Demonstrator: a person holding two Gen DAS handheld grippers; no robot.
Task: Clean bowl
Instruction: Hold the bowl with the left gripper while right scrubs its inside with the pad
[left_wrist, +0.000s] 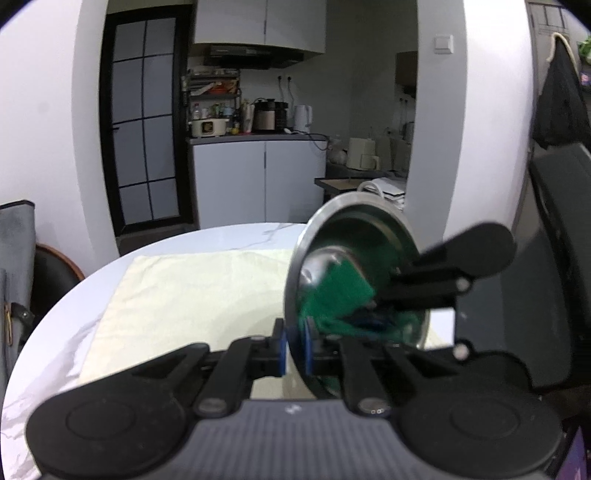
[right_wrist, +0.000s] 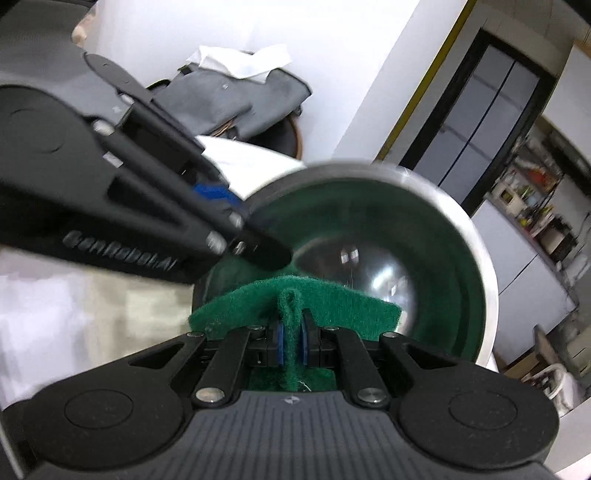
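A steel bowl is held on its side above the table, its opening turned to the right. My left gripper is shut on the bowl's rim. My right gripper is shut on a green scouring pad and holds it inside the bowl, against its shiny bottom. In the left wrist view the pad and the right gripper reach into the bowl from the right. In the right wrist view the left gripper grips the rim at the upper left.
A pale yellow cloth lies on the round white marble table. A chair with a grey bag stands at the left. A dark chair is at the right. A kitchen counter is behind.
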